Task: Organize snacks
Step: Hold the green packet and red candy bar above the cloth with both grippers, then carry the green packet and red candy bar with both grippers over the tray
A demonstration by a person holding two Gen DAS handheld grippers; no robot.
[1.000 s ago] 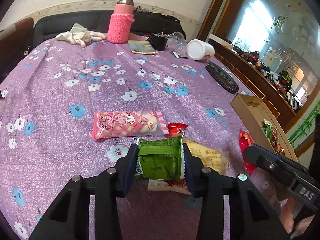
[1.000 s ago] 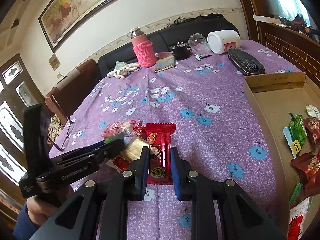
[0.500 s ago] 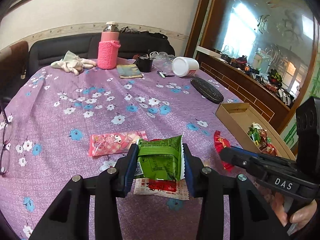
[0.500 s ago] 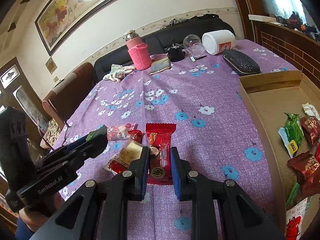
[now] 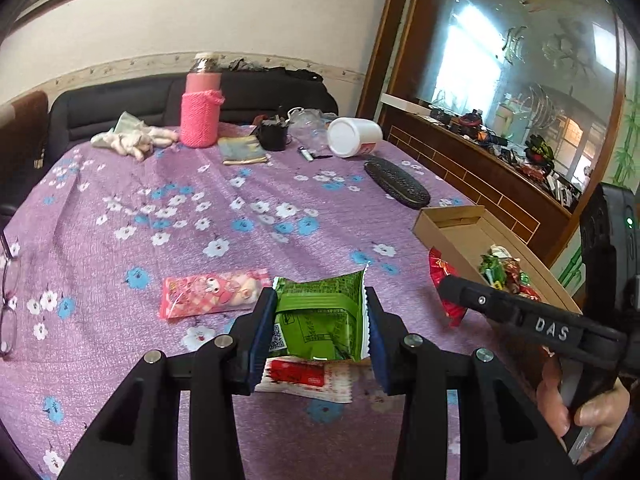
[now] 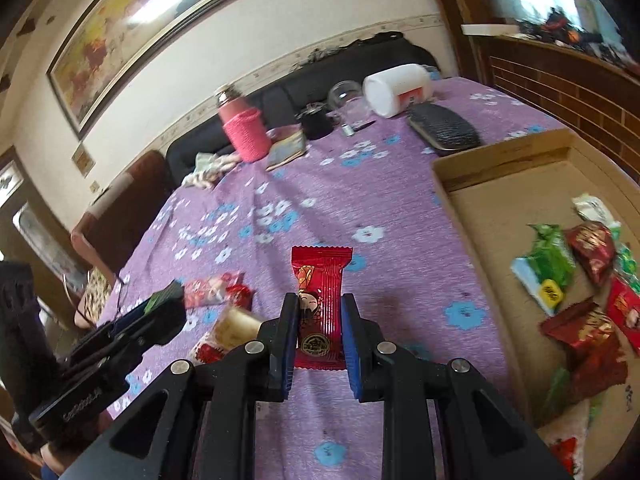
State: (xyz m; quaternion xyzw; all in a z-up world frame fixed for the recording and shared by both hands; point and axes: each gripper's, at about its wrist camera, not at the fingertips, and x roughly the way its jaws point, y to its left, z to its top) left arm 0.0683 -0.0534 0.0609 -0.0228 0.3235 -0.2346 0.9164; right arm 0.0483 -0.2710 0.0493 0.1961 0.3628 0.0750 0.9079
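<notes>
Both packets have lifted off the table: my left gripper [image 5: 320, 330] pinches the green packet [image 5: 318, 316], my right gripper [image 6: 320, 330] the red packet [image 6: 320, 300]; cardboard box [image 6: 496, 160] next.

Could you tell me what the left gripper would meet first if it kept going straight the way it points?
Probably the purple tablecloth just past the pink snack packet; depth is unclear.

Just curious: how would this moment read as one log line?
left tongs: grip green packet | right tongs: grip red packet | box: part filled
</notes>
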